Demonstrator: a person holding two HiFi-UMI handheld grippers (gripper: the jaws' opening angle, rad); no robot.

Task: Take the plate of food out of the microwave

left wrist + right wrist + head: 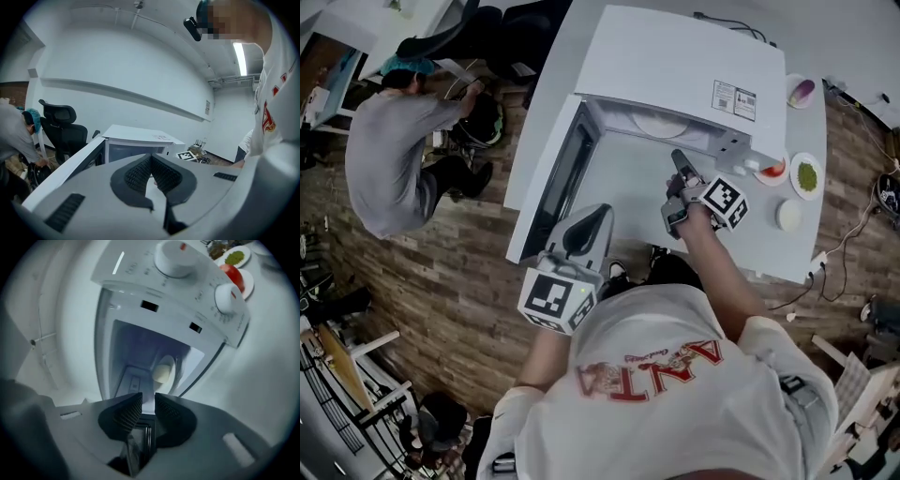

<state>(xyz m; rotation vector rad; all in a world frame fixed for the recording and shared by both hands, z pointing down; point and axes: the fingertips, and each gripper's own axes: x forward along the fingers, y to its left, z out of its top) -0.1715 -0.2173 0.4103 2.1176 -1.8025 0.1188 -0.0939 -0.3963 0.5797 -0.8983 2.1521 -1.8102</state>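
Microwave (675, 66) | door (548, 178) open | plate (172, 363) inside, pale food (161, 374) on it

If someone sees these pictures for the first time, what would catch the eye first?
The white microwave on the table, its door open to the left, with a plate of pale food inside. The right gripper points into the opening, jaws slightly apart and empty.

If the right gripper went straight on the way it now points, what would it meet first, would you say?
Most likely the plate of food inside the open microwave. The right gripper, jaws slightly apart and empty, aims into the cavity close beside it. Depth is unclear, so it might just miss.
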